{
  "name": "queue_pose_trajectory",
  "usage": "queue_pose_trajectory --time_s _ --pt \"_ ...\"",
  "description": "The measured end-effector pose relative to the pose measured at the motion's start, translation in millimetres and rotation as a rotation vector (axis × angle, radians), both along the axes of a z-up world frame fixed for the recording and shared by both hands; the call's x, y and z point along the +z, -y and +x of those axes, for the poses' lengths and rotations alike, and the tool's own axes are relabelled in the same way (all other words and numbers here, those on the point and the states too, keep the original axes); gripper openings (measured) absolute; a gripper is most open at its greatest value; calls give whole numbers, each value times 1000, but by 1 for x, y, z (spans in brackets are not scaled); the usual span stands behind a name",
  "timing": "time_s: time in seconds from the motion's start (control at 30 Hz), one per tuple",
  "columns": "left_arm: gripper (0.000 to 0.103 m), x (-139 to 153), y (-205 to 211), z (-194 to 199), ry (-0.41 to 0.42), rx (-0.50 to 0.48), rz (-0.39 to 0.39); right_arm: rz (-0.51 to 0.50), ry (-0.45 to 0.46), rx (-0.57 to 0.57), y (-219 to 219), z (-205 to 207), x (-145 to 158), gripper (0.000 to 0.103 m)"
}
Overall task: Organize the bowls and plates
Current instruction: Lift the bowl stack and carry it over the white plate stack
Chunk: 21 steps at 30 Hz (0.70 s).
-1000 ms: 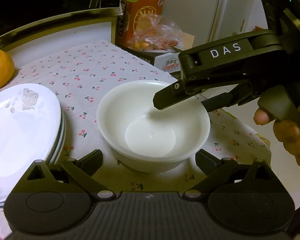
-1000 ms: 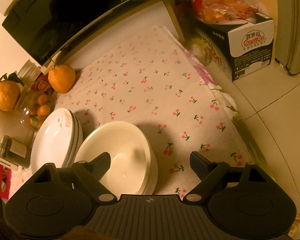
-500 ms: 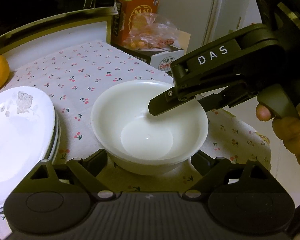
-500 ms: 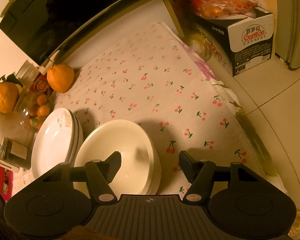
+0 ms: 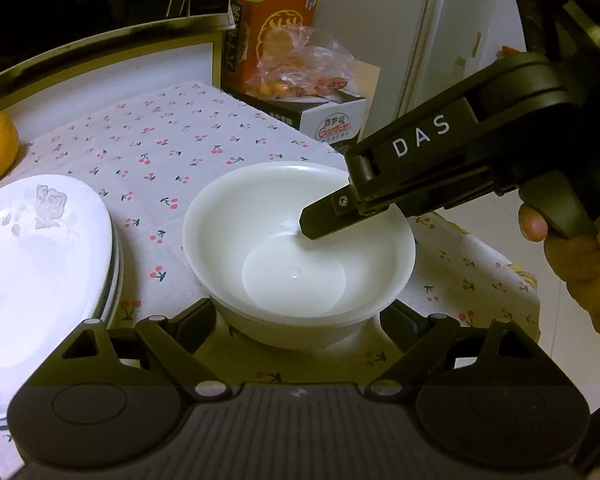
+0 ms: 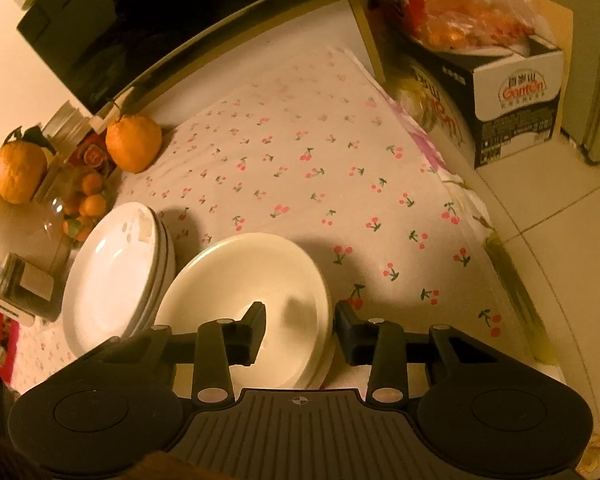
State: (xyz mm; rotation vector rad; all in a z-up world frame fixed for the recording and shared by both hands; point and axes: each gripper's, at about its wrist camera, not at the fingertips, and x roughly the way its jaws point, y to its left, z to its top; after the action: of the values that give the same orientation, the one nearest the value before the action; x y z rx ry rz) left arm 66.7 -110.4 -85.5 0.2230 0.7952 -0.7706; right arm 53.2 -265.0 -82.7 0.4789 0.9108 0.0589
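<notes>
White bowls [image 5: 298,248], nested, sit on the cherry-print cloth [image 5: 172,148] just beside the plates [image 5: 40,256]. The right tool [image 6: 300,330] straddles the near rim, one finger inside, one outside, jaws closing. The left tool [image 5: 296,322] stands spread, flanking the bowls' base.

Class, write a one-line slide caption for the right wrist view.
Right hand-held gripper closing astride the rim of the stacked white bowls, beside a pile of plates on the cherry-print tablecloth.
</notes>
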Motion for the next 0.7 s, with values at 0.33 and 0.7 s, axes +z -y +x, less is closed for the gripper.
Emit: queue_pose_trajectory --time_s 0.33,0.7 --pt "87 9 -2 -1 8 16 -19 -11 40 0 -1 -3 11 36" --pt "88 31 -12 1 23 42 -66 49 107 -19 2 -6 35 36"
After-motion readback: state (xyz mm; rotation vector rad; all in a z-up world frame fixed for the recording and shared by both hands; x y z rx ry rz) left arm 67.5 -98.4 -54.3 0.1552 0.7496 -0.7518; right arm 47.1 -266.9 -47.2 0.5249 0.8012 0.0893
